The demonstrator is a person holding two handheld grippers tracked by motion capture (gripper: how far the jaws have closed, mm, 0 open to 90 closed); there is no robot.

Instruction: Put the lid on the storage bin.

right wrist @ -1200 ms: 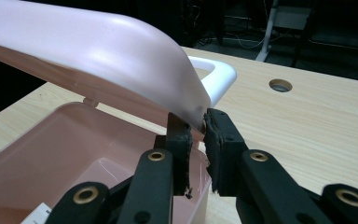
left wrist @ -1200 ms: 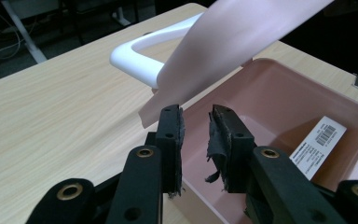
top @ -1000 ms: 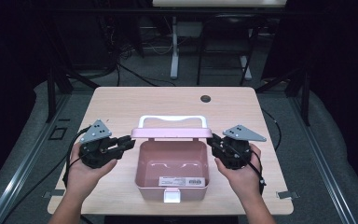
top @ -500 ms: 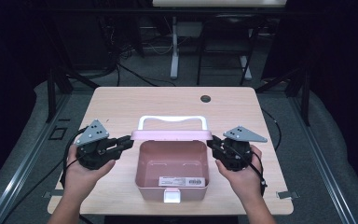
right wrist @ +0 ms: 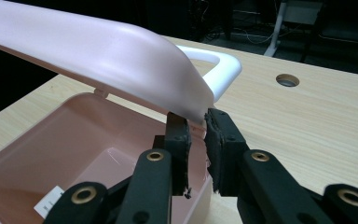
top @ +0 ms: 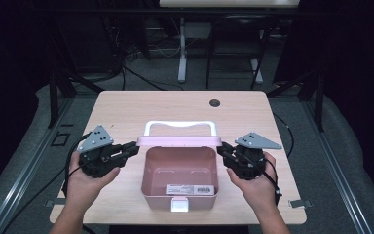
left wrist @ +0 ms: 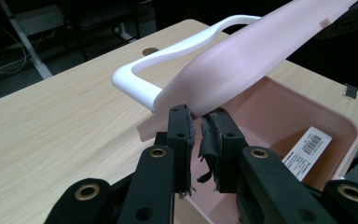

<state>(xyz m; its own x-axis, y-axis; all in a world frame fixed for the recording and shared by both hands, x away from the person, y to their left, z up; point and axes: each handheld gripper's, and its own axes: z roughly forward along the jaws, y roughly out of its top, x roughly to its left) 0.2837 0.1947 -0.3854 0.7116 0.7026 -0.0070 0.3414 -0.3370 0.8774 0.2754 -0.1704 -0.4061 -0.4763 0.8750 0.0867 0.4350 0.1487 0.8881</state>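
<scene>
**On the counter's near half: pink lid held up at both ends**

On the near half of the counter (top: 126, 105) stood the pink box (top: 180, 190), open, a barcode label (top: 193, 188) lying on its floor. Its lid (top: 177, 141) hung raised over the box's far edge, the white handle (top: 180, 126) pointing away from the person. The lid's left corner sat between the jaws of the left gripper (left wrist: 200, 126), which had just been closing and now pinched the lid's thin edge. The lid's right corner lay likewise between the jaws of the right gripper (right wrist: 196, 122), clamped on the rim. Each gripper sat just beside its end of the box. Farther off, a round hole (top: 215, 103) marked the counter's far side.
</scene>
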